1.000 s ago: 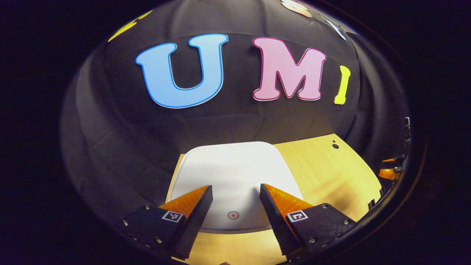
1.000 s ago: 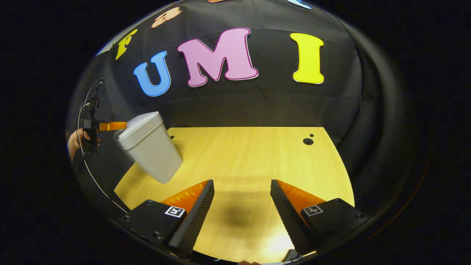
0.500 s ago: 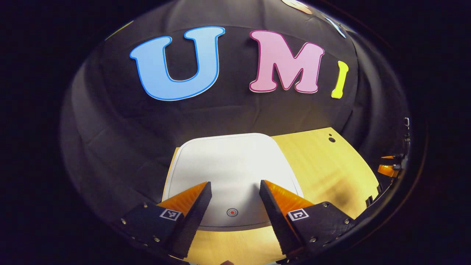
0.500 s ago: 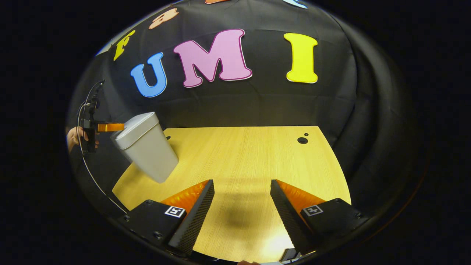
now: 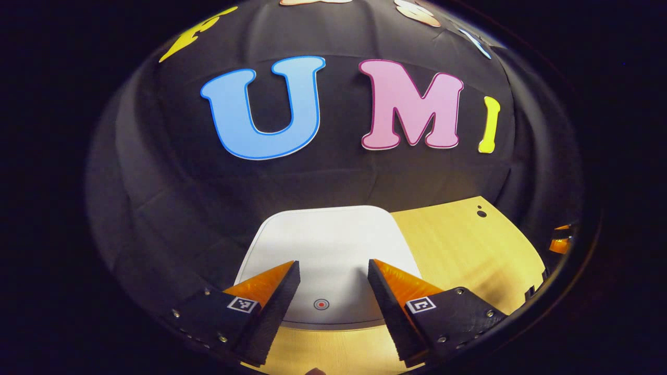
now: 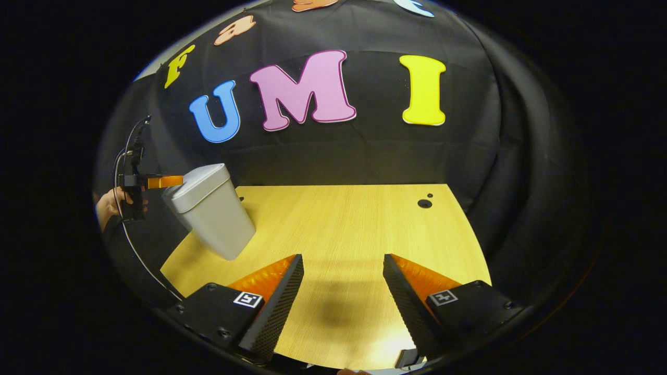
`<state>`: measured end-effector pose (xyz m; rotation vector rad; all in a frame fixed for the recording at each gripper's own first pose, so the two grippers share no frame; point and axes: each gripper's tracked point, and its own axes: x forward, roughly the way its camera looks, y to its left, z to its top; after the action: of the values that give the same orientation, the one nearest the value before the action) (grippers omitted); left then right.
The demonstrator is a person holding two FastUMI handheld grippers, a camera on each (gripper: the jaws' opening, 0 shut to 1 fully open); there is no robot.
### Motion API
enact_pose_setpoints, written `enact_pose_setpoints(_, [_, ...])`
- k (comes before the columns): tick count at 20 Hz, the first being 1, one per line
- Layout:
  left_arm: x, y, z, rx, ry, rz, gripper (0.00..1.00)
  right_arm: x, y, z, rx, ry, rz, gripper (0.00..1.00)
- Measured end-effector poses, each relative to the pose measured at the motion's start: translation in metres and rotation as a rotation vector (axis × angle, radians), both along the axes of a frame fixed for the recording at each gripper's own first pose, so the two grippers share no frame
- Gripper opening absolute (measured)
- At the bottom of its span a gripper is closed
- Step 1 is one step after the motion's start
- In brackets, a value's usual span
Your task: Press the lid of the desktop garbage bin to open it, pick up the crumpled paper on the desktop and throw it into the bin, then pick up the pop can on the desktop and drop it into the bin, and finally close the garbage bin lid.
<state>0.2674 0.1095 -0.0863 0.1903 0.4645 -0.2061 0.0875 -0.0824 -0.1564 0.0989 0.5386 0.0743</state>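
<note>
The white garbage bin (image 6: 213, 216) stands at the left of the wooden desktop (image 6: 344, 229) with its lid down. In the left gripper view its flat lid (image 5: 323, 239) lies just under my left gripper (image 5: 333, 265), which is open and holds nothing; a small red dot (image 5: 321, 304) on the lid's near edge sits between the fingers. In the right gripper view the left gripper (image 6: 156, 181), held by a hand (image 6: 107, 205), hovers at the lid's left edge. My right gripper (image 6: 341, 260) is open over bare desktop with nothing between its fingers.
Two small round holes (image 6: 424, 203) sit near the desktop's far right corner. A cable (image 6: 125, 229) hangs down from the left gripper beside the desk's left edge. The black cloth wall closes the back and sides.
The left gripper view has tilted: the lid first rose in frame, then dropped back lower, with the gripper still open over it. The right gripper drifted slightly; the bin lid stays down.
</note>
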Motion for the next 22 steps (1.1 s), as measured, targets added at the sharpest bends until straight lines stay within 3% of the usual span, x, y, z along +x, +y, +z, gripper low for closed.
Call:
enact_pose_setpoints(3, [-0.025, -0.035, 0.028, 0.025, -0.096, -0.072, 0.88, -0.001, 0.006, 0.023, -0.027, -0.051, -0.004, 0.99])
enact_pose_setpoints(11, [-0.07, -0.101, 0.105, -0.074, -0.306, -0.154, 0.87, 0.008, 0.043, 0.095, -0.022, -0.214, 0.002, 0.99])
enact_pose_setpoints(19, [-0.113, -0.122, 0.145, -0.188, -0.448, -0.129, 0.87, 0.007, 0.05, 0.168, -0.061, -0.429, -0.102, 0.99])
enact_pose_setpoints(22, [-0.123, -0.126, 0.148, -0.189, -0.453, -0.138, 0.87, 0.0, 0.048, 0.171, -0.092, -0.487, -0.118, 0.99])
